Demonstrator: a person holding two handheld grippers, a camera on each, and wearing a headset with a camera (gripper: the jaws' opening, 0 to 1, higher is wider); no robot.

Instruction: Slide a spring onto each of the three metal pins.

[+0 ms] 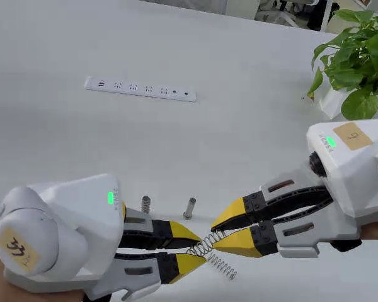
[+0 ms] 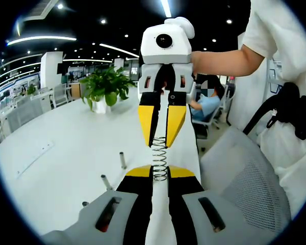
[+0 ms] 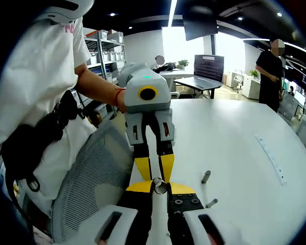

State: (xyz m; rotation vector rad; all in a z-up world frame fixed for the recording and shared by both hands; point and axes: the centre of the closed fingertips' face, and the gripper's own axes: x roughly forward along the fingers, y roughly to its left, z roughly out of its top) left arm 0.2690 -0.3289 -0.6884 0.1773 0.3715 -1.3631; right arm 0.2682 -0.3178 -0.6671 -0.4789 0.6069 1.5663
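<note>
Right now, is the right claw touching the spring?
Touching. In the left gripper view the right claw pinches the spring between its yellow tips.

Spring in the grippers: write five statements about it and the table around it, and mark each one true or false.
1. The spring is gripped by both the left gripper and the right gripper. True.
2. The right gripper's jaws stand wide open and hold nothing. False: they are closed on one end of the spring.
3. A power strip lies on the table beyond the grippers. True.
4. The plant stands at the left edge of the head view. False: it is at the right edge.
5. The held spring is already seated on a pin. False: it spans the two grippers' tips, apart from the bare pin standing behind them.
</note>
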